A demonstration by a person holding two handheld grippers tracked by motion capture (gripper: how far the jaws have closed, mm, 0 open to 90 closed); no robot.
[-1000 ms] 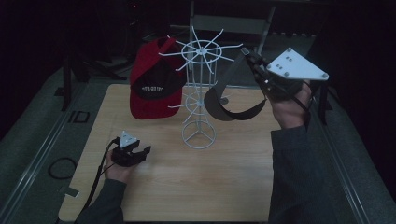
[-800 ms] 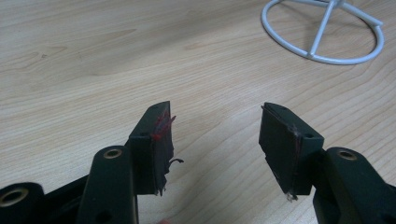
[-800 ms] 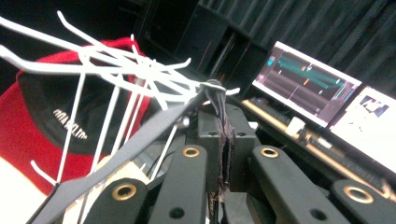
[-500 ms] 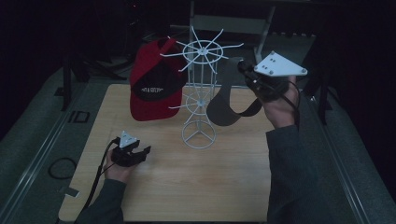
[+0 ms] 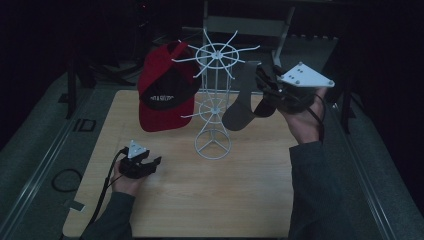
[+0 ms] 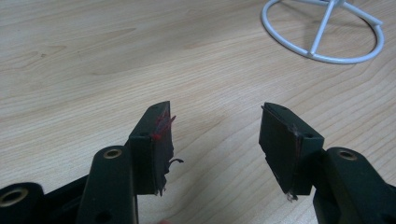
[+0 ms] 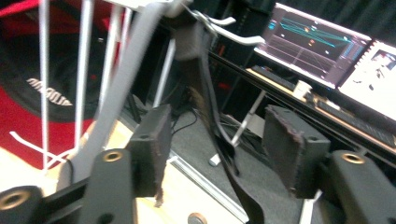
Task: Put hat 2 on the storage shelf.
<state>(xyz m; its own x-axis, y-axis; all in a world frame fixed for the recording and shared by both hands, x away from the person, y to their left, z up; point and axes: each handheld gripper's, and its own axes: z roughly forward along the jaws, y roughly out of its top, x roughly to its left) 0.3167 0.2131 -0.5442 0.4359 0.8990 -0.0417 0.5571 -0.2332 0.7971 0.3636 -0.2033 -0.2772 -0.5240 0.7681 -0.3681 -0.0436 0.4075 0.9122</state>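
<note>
A white wire hat rack (image 5: 213, 147) stands mid-table, and a red cap (image 5: 165, 95) hangs on its left spokes. A dark grey cap (image 5: 240, 105) hangs at the rack's right side, against the spoke tips. My right gripper (image 5: 266, 87) is at that cap's back edge. In the right gripper view its jaws stand open (image 7: 215, 135), with the cap's thin dark band (image 7: 210, 112) running between them, touching neither pad. The red cap (image 7: 18, 107) shows behind the rack wires (image 7: 44, 84). My left gripper (image 5: 149, 165) rests low on the wooden table (image 5: 250, 200), open and empty (image 6: 215, 135).
The rack's base ring (image 6: 322, 58) lies just ahead and right of the left gripper. Lit monitors (image 7: 317, 42) on a desk stand beyond the table's far edge. Dark padded floor borders the table on both sides.
My right gripper has carried the dark cap leftward and upward, from the right side of the table to the rack's right spokes. The left gripper has stayed where it was.
</note>
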